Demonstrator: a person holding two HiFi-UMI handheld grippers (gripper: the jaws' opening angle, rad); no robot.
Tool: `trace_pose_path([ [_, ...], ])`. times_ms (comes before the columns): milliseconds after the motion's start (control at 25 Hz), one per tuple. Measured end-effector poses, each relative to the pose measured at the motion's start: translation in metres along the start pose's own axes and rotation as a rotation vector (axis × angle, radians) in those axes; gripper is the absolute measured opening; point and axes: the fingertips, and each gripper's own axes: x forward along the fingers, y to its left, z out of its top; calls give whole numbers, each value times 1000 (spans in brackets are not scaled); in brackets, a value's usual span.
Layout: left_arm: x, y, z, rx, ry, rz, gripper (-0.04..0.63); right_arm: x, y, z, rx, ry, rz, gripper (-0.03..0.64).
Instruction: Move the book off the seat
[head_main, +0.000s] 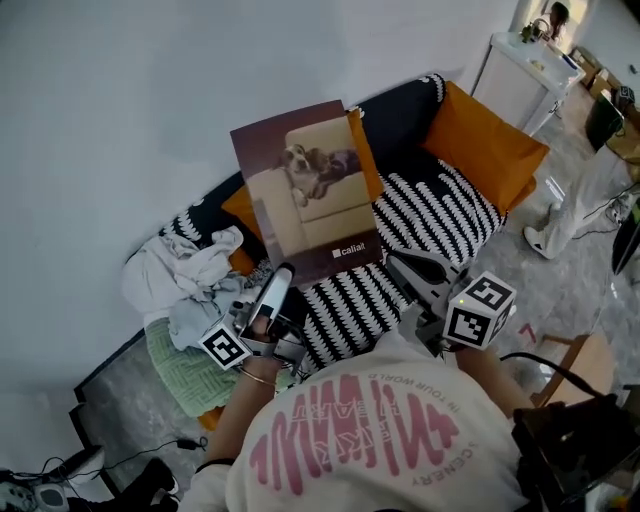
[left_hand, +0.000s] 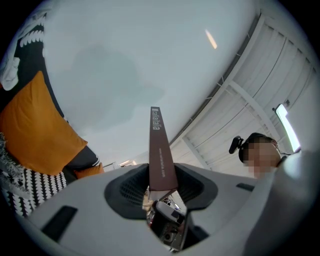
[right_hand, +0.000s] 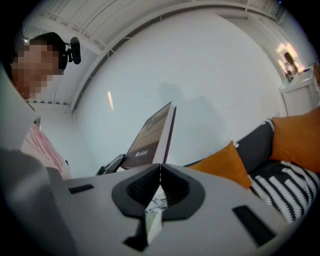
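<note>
As the left hand-held gripper (head_main: 281, 275) grips one book (head_main: 310, 190), two orange cushions (head_main: 490, 150) show.

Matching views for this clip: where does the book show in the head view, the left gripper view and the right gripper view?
Head view: book at centre, held up, dog-photo cover facing the camera.
Left gripper view: book edge-on, a brown strip rising from the left claw, which grips it.
Right gripper view: book left of centre, cover seen at a slant.
Shared landmark: black-and-white seat cover, lower left, lower right.
</note>
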Motion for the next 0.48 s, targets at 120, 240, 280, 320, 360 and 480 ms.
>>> trace_pose_path([
  [120, -4, 3, 5, 15, 43, -23, 158, 1, -2, -10, 11, 2, -51, 11],
  [240, -1, 10, -1, -7, 98, -45, 158, -13, -12, -22, 34, -15, -126, 11],
  [280, 2, 12, -6, -17, 111, -53, 158, -22, -16, -25, 41, -28, -150, 11],
  [320, 6, 13, -11, -31, 121, -60, 158, -32, -21, -27, 47, -45, -174, 11],
  [360, 10, 12, -16, -50, 127, -67, 158, -42, -23, -30, 54, -61, -197, 11],
  [480, -3, 1, -11, -98, 147, -99, 158, -48, -1, -41, 67, -95, -256, 11],
])
